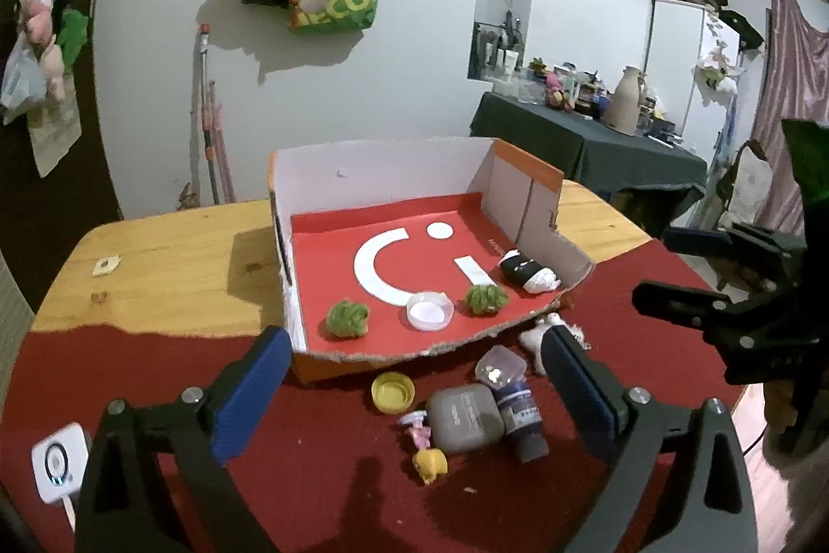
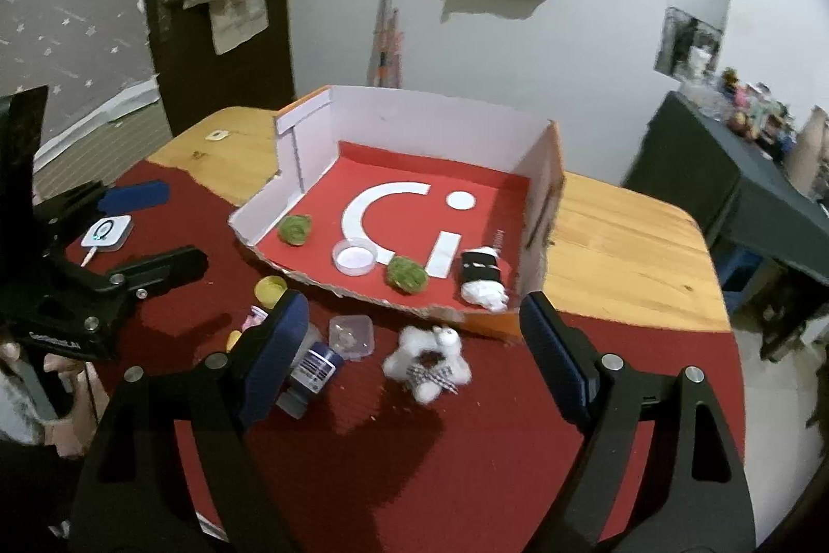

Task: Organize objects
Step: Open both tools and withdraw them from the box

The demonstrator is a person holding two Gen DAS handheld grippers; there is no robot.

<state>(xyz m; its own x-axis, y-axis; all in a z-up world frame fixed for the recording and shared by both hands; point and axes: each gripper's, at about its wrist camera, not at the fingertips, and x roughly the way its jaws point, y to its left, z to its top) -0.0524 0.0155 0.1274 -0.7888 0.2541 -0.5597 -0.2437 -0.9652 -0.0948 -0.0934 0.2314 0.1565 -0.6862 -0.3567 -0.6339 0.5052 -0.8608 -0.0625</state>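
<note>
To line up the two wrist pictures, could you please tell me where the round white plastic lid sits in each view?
Left wrist view: the round white plastic lid lies near the tray's torn front edge, between two green fuzzy balls.
Right wrist view: the lid lies below the white letter C, left of centre.
Shared landmark: the black-and-white soft toy in the red-floored cardboard tray.

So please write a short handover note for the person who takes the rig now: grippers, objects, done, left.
Left gripper: jaws open, empty. Right gripper: the same.
Done, inside the torn red-floored cardboard box: two fuzzy green balls, a round white lid, a black-and-white plush.
Left, on the red cloth: white plush toy, yellow cap, clear plastic case, grey case, dark paint bottle, small pink and yellow toys.
</note>
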